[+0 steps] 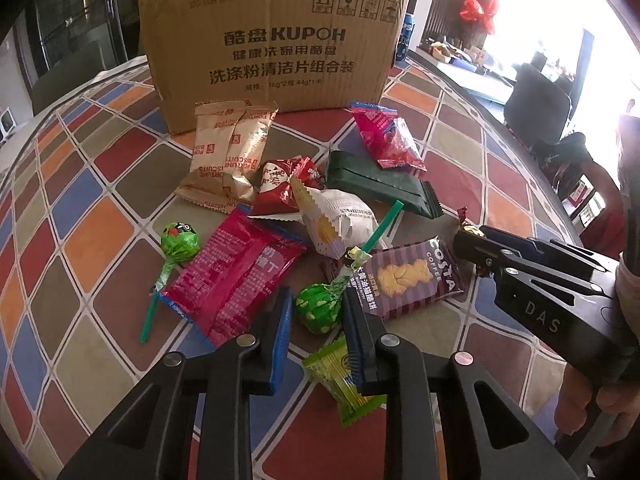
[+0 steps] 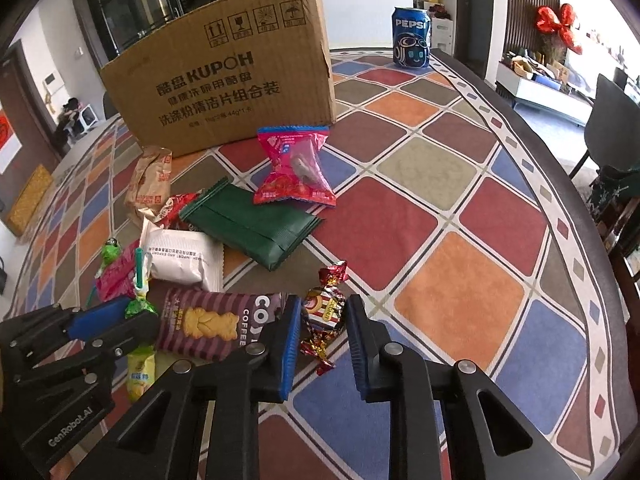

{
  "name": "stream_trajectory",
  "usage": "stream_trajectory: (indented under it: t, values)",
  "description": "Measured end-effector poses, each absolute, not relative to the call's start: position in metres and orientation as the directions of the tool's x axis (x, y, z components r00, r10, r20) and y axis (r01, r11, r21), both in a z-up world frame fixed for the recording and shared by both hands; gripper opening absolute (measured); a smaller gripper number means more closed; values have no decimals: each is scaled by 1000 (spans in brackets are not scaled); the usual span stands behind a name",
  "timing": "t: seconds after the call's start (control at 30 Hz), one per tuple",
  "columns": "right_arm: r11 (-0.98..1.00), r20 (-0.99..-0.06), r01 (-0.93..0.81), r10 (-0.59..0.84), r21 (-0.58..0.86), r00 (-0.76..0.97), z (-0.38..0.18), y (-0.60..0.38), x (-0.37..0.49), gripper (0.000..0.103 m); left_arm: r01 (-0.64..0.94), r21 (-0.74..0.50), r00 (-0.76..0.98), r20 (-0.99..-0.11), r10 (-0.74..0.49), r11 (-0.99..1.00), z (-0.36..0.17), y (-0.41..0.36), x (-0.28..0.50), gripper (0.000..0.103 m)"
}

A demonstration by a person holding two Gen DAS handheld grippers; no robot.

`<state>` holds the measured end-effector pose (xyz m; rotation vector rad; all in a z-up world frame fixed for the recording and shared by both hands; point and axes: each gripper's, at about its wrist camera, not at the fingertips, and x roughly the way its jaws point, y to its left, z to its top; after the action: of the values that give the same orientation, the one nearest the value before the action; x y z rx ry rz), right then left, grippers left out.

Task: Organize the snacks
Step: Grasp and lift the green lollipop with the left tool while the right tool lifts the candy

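Left gripper (image 1: 316, 312) apart around lollipop (image 1: 318, 307); right gripper (image 2: 322, 320) apart around candy (image 2: 323, 308); both poised to grasp; box (image 1: 272, 48) far.

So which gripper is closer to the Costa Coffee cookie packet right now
Left. The left gripper straddles a green lollipop, its right finger touching the Costa Coffee packet. The right gripper brackets a twist-wrapped candy just off the packet's end.
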<state>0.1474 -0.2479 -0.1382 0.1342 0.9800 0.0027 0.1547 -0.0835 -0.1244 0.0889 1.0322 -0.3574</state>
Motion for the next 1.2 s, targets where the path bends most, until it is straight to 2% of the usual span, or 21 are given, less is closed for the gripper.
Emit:
stream_trajectory:
  t: [0.8,1.2]
  values:
    - [986,-705,-114,168,123,689,-69,-213,120,24,267,-55,663,-714,-225,962,-42,-55,131,26]
    - [981,-585,-161,195,110,787,-16,-200,142,24,252,-27,756,-619,-214,967,14,-38,158,25]
